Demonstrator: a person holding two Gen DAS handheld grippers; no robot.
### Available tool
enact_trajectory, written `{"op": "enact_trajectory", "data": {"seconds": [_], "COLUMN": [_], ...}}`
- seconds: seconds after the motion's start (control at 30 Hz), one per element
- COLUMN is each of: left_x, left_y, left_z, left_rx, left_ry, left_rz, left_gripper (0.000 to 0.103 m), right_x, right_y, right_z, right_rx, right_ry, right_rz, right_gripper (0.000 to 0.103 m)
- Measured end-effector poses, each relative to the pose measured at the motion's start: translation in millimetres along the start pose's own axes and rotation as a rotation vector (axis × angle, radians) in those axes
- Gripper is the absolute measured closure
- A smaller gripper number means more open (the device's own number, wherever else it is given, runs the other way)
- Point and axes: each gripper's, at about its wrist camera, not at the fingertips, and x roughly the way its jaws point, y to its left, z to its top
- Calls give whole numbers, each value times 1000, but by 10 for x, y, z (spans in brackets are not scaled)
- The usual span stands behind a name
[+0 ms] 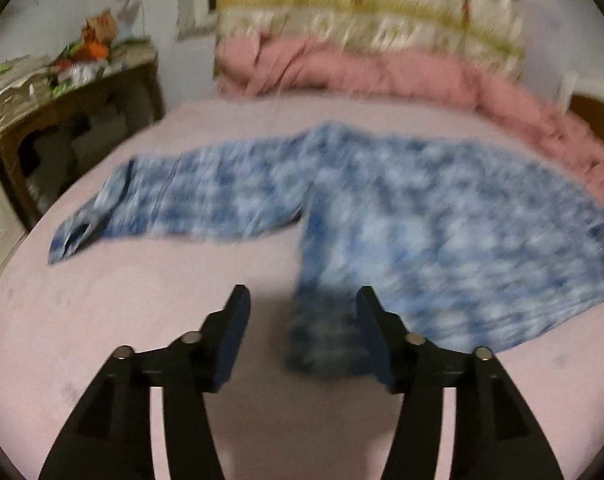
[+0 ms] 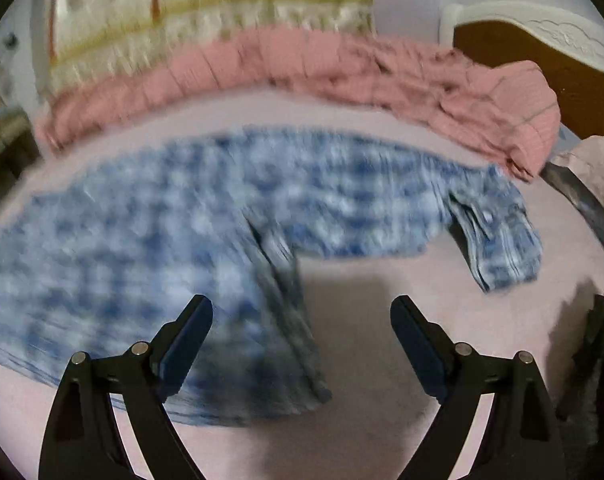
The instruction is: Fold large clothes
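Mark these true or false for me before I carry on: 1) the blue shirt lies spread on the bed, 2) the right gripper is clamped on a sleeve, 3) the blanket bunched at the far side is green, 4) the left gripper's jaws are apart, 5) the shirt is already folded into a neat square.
1) True. The blue patterned shirt lies spread on the pink bed sheet.
2) False. The right gripper is open, its jaws pressing on nothing.
3) False. The bunched blanket is pink.
4) True. The left gripper has its jaws apart, the shirt's near corner lying between them ungripped.
5) False. Both sleeves are stretched out sideways.
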Motion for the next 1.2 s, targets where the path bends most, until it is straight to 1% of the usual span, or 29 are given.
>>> {"op": "enact_trajectory", "data": {"seconds": [0.03, 0.07, 0.1, 0.13, 0.17, 0.2, 0.23, 0.3, 0.33, 0.4, 0.43, 0.47, 0.5, 0.53, 0.57, 0.63, 0.7, 0.77, 0.8, 0.83, 0.87, 0.9, 0.93, 0.97, 1.0, 1.03, 1.07, 1.13, 1.2], "left_x": [-74, -122, -160, -175, -157, -132, -111, -54, 13, 150, 233, 301, 355, 397, 414, 357, 194, -14, -119, -209, -287, -393, -477, -541, -605, -663, -708, -741, -668], "left_y": [-51, -86, -115, -136, -173, -190, -229, -312, -363, -472, -507, -534, -559, -571, -581, -626, -682, -770, -813, -840, -861, -921, -1002, -1093, -1207, -1320, -1407, -1568, -1702], "left_z": [13, 18, 20, 14, 42, 60, 49, 27, 12, -34, -38, -45, -58, -78, -94, -113, -129, -130, -115, -72, -3, 81, 159, 242, 343, 443, 522, 646, 729], "left_rx": [7, 9, -1, -23, -39, -50, -54, -30, -6, 32, 47, 57, 64, 70, 77, 96, 121, 151, 141, 112, 84, 60, 55, 65, 83, 96, 98, 105, 86], "left_ry": [-49, -89, -128, -155, -161, -162, -168, -171, -151, -90, -56, -25, -3, 11, 16, -12, -86, -185, -223, -239, -257, -285, -305, -318, -337, -368, -401, -457, -480], "left_rz": [-18, -27, -34, -50, -68, -86, -86, -59, -44, -25, -9, 16, 33, 39, 39, 44, 48, 54, 64, 61, 38, 7, -7, -10, -11, -15, -18, -26, -43], "left_gripper": [39, 33, 22, 19, 19, 19, 19, 18, 18, 18, 18, 18, 18, 18, 18, 18, 18, 18, 18, 18, 18, 18, 17, 15, 5, 0, 0, 0, 0], "right_x": [-88, -117, -126, -97, -55, -20, 47, 147, 216, 348, 460, 548, 562, 545, 522, 484, 401, 229, 103, -10, -107, -169, -284, -387, -439, -493, -533, -540, -470], "right_y": [9, 38, 76, 139, 217, 268, 350, 511, 560, 555, 516, 453, 383, 328, 282, 158, 34, -87, -158, -220, -293, -358, -433, -501, -544, -604, -662, -743, -819], "right_z": [13, 12, 22, 4, -7, -25, -58, -146, -179, -224, -231, -217, -188, -148, -116, -65, -39, 0, 31, 63, 102, 157, 175, 184, 197, 212, 237, 269, 267], "right_rx": [0, -10, -27, -54, -68, -79, -105, -166, -185, -163, -137, -102, -79, -73, -76, -45, -2, 21, 27, 38, 54, 69, 90, 105, 111, 118, 124, 129, 148], "right_ry": [-33, -40, -32, 0, 28, 49, 82, 134, 150, 164, 194, 216, 204, 179, 150, 107, 72, 10, -27, -60, -94, -124, -174, -221, -239, -252, -259, -283, -256], "right_rz": [47, 84, 134, 208, 238, 249, 256, 252, 242, 289, 294, 261, 241, 191, 122, 47, 26, 2, 7, 17, 26, 30, 25, 6, -15, -62, -101, -149, -95], "right_gripper": [11, 11, 11, 11, 11, 11, 11, 11, 11, 25, 41, 58, 65, 72, 72, 72, 72, 72, 71, 66, 47, 36, 24, 24, 24, 24, 24, 24, 24]}}
